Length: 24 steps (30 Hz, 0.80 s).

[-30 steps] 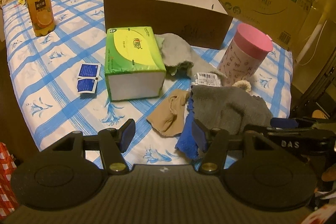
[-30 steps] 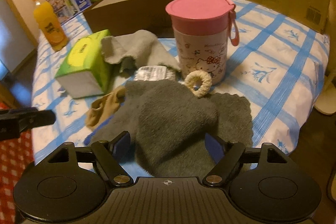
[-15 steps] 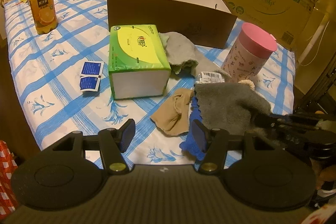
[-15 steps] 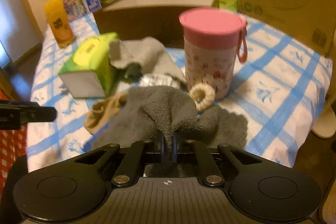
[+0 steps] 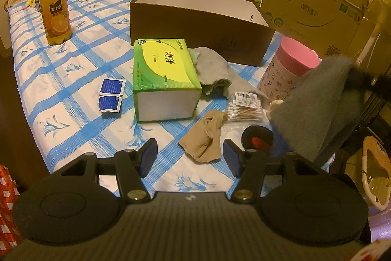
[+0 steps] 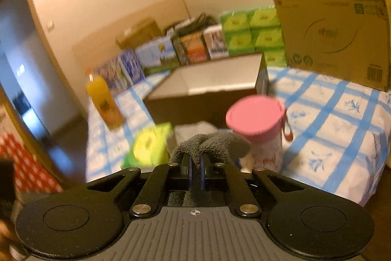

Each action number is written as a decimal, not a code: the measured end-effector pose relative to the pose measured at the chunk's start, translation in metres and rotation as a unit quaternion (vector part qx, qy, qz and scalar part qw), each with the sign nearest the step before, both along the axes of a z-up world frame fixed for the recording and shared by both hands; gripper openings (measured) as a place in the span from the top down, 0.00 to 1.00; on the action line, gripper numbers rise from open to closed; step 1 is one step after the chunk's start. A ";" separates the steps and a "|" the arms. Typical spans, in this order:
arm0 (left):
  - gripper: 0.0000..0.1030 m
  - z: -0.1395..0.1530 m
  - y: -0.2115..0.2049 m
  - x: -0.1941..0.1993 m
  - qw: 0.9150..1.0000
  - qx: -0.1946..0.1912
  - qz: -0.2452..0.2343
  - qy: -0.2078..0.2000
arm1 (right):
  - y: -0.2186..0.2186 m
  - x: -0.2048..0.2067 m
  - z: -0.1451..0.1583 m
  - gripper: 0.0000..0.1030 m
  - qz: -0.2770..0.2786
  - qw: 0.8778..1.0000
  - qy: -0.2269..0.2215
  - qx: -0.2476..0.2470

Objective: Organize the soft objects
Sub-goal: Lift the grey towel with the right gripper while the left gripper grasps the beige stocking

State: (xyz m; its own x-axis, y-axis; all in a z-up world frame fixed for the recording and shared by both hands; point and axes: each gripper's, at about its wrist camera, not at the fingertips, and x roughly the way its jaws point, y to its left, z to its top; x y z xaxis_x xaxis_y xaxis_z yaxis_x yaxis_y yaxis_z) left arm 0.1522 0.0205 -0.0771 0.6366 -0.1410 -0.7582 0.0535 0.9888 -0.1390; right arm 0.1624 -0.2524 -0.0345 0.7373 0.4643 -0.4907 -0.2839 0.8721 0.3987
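Two grippers are seen, w/ different jobs right now. One, the right gripper (image 6: 194,171), is pinched tight on the gray towel (image 5: 315,104), w/ a fold of it squeezed between the blue pads. That towel is held up in the air at the right edge of the table (image 5: 80,80), near the pink cup (image 5: 288,70), so the rest of it hangs down loose and is dragged on nothing. It was prob. grabbed at a bunched fold bc soft cloth has no hard edge to hold. The other one, the left gripper (image 5: 190,159), is kept wide apart and empty, low over the near edge of the table, just by the tan sock (image 5: 207,136). It looks ready for that sock, maybe as the next soft thing. A lighter gray cloth (image 5: 212,70) is left lying beside the green tissue pack (image 5: 163,75), touching it. Behind them the brown box (image 5: 200,23) stands open on top and nothing can be seen inside from here, so it is prob. where the soft things are meant to go. Cotton swabs (image 5: 244,109) and a black tape roll (image 5: 256,138) lie by the sock; they are not soft cloth, so they are likely to be left alone.
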 end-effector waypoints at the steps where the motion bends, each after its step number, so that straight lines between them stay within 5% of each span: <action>1: 0.45 -0.001 0.000 -0.001 1.000 -0.001 -0.001 -0.001 | -0.004 0.001 0.006 0.94 -0.004 1.000 -0.005 0.009; 8: 0.45 -0.007 -0.005 0.002 1.000 0.003 -0.016 0.001 | -0.018 0.002 0.034 0.94 -0.022 1.000 -0.018 0.002; 24: 0.44 -0.038 -0.032 0.035 0.997 0.036 -0.074 0.013 | -0.061 0.006 0.025 0.94 -0.090 0.996 0.005 -0.025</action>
State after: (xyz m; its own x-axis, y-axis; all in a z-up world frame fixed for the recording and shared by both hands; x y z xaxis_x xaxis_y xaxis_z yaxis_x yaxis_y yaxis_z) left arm 0.1869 -0.0120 -0.1149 0.5925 -0.1763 -0.7861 0.1958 0.9780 -0.0718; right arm 0.1682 -0.3136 -0.0093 0.8016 0.2997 -0.5174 -0.1177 0.9275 0.3549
